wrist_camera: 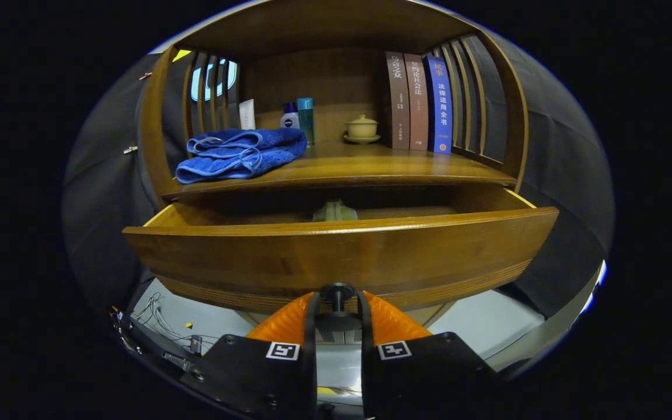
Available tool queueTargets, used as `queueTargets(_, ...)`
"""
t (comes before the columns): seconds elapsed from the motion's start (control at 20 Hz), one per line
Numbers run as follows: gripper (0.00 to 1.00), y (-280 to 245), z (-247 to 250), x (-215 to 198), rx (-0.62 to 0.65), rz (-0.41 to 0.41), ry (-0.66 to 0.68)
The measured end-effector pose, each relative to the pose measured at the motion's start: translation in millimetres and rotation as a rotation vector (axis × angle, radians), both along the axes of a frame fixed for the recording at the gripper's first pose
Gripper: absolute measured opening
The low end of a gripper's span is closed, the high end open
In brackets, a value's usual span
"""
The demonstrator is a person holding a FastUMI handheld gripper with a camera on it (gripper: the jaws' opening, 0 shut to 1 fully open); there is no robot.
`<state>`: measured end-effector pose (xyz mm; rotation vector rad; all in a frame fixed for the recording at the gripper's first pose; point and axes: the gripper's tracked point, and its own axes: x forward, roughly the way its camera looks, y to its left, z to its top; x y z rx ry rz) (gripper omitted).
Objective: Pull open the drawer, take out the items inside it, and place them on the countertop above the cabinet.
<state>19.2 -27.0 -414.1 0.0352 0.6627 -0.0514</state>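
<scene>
Gripper (337,303): one two-finger unit, seen from its own camera, pointing level and straight ahead. Fingers (289,321): two, set side by side, drawn close together with a narrow gap between them, their tips meeting either side of the drawer knob (336,290) and pressing on its stem. Finger bases: two blocky mounts, each carrying a square marker, symmetric about the centre line. Pose: upright, no visible roll or tilt. No hand or sleeve to record.
</scene>
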Motion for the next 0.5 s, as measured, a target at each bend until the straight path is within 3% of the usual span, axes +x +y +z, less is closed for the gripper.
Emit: queueTargets(0.5, 0.34, 3.0, 13.2, -75.3, 0.035, -0.015, 0.033)
